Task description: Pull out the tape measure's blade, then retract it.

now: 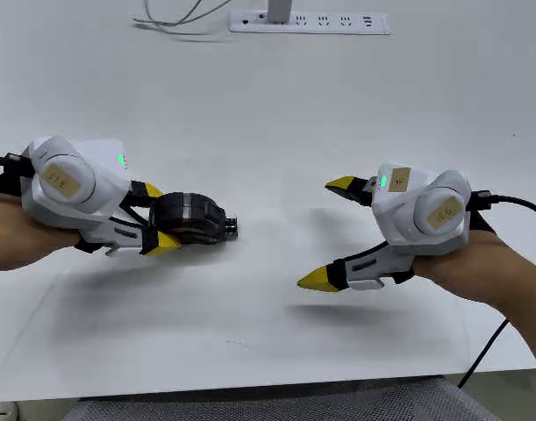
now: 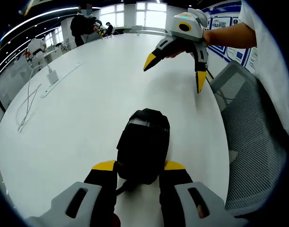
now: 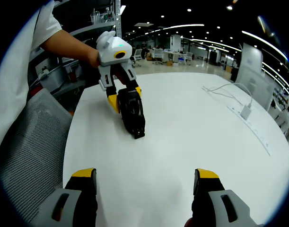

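Observation:
A black tape measure (image 1: 190, 219) rests on the white table, its blade tip facing right. My left gripper (image 1: 158, 217) is shut on its case, one yellow-tipped finger on each side. In the left gripper view the tape measure (image 2: 143, 144) sits between the yellow fingertips (image 2: 104, 166), with my right gripper (image 2: 175, 64) ahead. My right gripper (image 1: 331, 231) hovers open to the right, nothing between its jaws. The right gripper view shows its spread fingertips (image 3: 83, 173), with the tape measure (image 3: 132, 112) and my left gripper (image 3: 123, 97) beyond them.
A white power strip (image 1: 309, 21) with cables lies at the table's far edge. A grey mesh chair (image 2: 246, 137) stands by the near edge. A black cable (image 1: 504, 324) trails from my right gripper. Bare white tabletop (image 1: 276, 132) spreads between and beyond the grippers.

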Demonstrator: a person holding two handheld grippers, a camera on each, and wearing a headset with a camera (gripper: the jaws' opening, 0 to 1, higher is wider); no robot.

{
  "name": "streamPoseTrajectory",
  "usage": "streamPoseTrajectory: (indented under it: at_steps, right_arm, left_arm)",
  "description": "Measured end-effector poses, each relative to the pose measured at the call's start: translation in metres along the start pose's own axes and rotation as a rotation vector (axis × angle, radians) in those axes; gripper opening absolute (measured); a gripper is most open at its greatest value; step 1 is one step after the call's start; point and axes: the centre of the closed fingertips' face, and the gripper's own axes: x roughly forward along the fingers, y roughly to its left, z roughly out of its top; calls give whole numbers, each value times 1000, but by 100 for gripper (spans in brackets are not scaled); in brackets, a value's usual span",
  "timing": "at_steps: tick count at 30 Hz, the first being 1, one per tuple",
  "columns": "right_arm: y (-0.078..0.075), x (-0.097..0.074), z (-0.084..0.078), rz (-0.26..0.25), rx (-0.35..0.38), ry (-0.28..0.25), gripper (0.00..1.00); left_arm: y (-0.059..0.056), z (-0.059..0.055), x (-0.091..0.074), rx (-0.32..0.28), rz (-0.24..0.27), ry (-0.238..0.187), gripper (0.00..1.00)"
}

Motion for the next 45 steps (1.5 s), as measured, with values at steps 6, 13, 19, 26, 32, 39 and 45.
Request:
streamPoseTrajectory:
  at_steps: [6,13,19,26,32,39,45]
  right_arm:
    - [1,3,2,9,-1,-12,81]
    - [1,10,6,26,-12,-16,76]
    - [1,20,10,42,-45,-7,69]
    - [-3,34,21,62,-85,-12,61]
    - [-3,47,33,87,-104,-35,54]
    - [0,60,44,116,-122,-77,42]
    - [3,69,44,143,-111,-78,35]
  left_arm:
    - [0,-1,1,16,1,10,29]
    - [0,-2,1,37,4,29,28]
    - [1,-3,2,41,6,39,27]
    - [1,-4,2,57,13,55,27]
    - [2,-5,2,57,19,55,27]
    - [1,-5,2,52,14,54,27]
    - [1,-5,3,48,8,58,27]
